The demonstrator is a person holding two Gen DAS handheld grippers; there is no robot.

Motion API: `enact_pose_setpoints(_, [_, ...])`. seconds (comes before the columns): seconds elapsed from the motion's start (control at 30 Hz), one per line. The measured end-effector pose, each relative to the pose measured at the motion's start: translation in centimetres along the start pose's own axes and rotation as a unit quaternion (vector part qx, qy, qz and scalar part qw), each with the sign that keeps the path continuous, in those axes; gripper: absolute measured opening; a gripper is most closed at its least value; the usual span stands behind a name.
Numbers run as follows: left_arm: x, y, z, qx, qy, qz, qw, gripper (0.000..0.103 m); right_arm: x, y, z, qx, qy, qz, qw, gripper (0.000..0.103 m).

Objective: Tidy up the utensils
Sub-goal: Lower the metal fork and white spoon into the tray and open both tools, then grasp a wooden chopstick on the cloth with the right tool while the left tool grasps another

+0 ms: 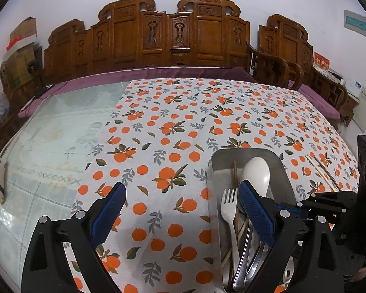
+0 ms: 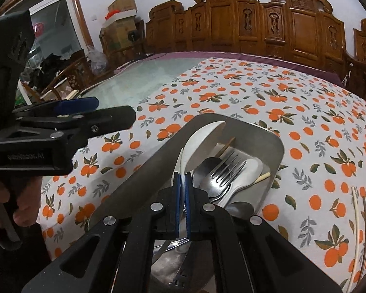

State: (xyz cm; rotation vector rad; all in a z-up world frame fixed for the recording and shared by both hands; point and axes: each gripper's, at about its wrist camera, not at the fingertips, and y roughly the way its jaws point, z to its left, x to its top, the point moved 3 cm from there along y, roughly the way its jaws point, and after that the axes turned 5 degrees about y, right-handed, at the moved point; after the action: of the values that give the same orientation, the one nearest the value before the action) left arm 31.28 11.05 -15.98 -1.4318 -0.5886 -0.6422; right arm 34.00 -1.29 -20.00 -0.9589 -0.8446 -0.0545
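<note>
Steel tray sits on the orange-print tablecloth, near the table's front edge, loaded with utensils. Inside: big white spoon with its bowl tipped up against the far left wall, metal fork lying over a metal spoon, a white plastic fork seen from the left wrist view, and a couple of wooden chopsticks poking out among them. Right gripper hangs over the near end of the tray, blue pads pressed nearly together on the thin white handle of the big spoon, which runs up from between them to the bowl. Left gripper has its fingers spread wide, holding nothing; its left finger is over bare cloth, its right finger is over the tray in front of the utensil handles, contact unclear. A hand grips the left gripper's handle at the left of the right wrist view. Two loose chopsticks lie on the cloth right of the tray, apart from it. Left part of the table is bare glass. Carved wooden bench with a purple cushion runs behind the table; cardboard boxes are stacked in the far corner.
</note>
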Motion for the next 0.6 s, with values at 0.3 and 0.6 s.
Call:
enact_pose_setpoints(0.3, [0.1,0.1,0.0,0.001,0.002,0.001,1.0,0.09,0.3,-0.7,-1.0,0.001,0.012,-0.013,1.0,0.006])
enact_pose_setpoints(0.6, [0.4,0.0,-2.1,-0.018,0.003,-0.005,0.9998,0.09,0.5,-6.2,-4.8,-0.041,0.009,-0.057,0.997,0.017])
